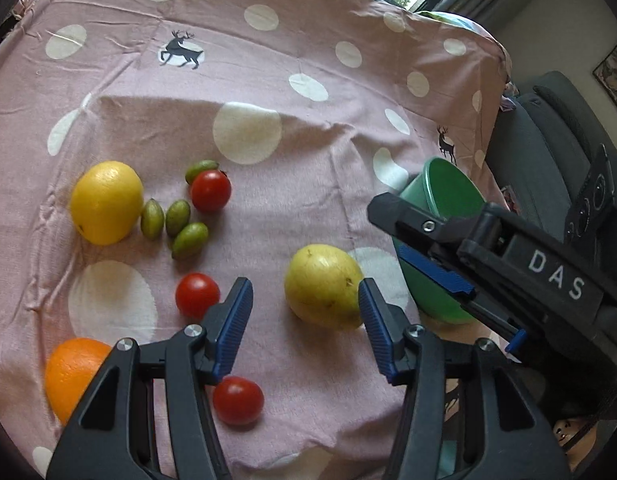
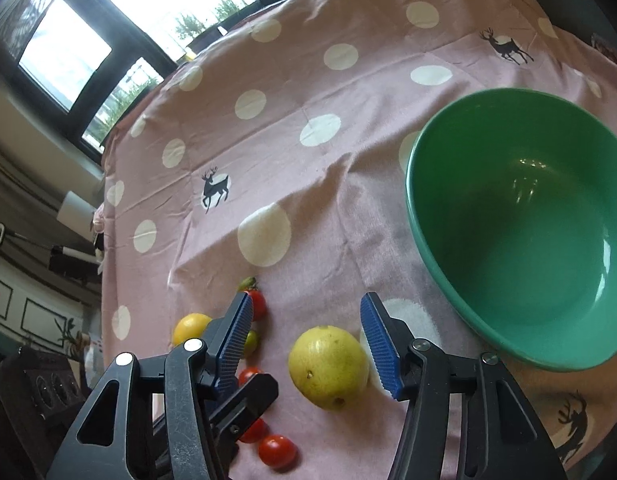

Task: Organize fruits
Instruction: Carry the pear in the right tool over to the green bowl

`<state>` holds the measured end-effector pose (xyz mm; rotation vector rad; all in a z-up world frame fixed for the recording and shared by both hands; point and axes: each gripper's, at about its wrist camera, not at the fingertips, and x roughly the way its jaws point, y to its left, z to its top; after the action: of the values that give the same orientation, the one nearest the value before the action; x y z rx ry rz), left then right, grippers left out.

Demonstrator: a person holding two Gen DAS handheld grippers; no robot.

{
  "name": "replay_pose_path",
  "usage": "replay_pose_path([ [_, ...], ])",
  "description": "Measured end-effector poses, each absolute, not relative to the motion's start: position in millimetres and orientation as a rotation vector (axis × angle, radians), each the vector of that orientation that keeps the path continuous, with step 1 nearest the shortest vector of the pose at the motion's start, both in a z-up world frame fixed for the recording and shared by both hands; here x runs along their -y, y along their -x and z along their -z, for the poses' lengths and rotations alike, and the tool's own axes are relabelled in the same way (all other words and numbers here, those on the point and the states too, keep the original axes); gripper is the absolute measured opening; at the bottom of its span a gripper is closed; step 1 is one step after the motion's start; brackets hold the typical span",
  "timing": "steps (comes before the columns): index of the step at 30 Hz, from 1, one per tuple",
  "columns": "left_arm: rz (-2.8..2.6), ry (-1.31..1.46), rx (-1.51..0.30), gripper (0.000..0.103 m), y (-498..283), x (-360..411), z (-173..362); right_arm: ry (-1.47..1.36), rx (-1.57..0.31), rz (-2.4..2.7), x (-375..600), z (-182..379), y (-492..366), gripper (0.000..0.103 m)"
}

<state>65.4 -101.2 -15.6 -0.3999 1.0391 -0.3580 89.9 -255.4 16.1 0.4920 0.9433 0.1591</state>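
Note:
A yellow-green fruit (image 1: 322, 284) lies on the pink dotted cloth, just ahead of my left gripper (image 1: 304, 284), which is open with nothing between its pads. In the right wrist view the same fruit (image 2: 328, 366) sits low between the fingers of my right gripper (image 2: 306, 304). That gripper is open too, and its left pad stands well clear of the fruit. A green bowl (image 2: 520, 240) stands empty to the right. Left of the fruit lie a yellow citrus (image 1: 106, 202), an orange (image 1: 70, 374), three red tomatoes (image 1: 210, 190) and several small green oval fruits (image 1: 178, 218).
The right gripper (image 1: 412, 240) reaches in from the right in the left wrist view, in front of the bowl (image 1: 448, 184). The cloth drops off at the table's right edge beside a grey chair (image 1: 548, 140). Windows (image 2: 68, 52) stand beyond the far edge.

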Motion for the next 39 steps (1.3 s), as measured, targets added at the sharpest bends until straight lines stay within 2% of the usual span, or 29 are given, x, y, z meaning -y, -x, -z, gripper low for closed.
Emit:
replay_pose_path([
  [2, 0.381, 0.42, -1.055, 0.054, -64.7, 105.8, 19.0, -0.495, -0.963, -0.182, 255.6, -9.5, -87.3, 0.046],
  [4, 0.394, 0.407, -1.051, 0.054, -63.3, 111.2, 18.9, -0.518, -0.977, -0.19, 258.5, -4.3, -85.7, 0.043],
  [35, 0.414, 0.328, -1.079, 0.053, -67.7, 129.5, 33.4, -0.496, -1.075, -0.182, 257.6, 19.3, -90.0, 0.043],
  [39, 0.429, 0.337, -1.096, 0.054, -69.1, 129.7, 36.4, -0.488, -1.082, -0.187, 257.1, 19.7, -89.6, 0.046],
])
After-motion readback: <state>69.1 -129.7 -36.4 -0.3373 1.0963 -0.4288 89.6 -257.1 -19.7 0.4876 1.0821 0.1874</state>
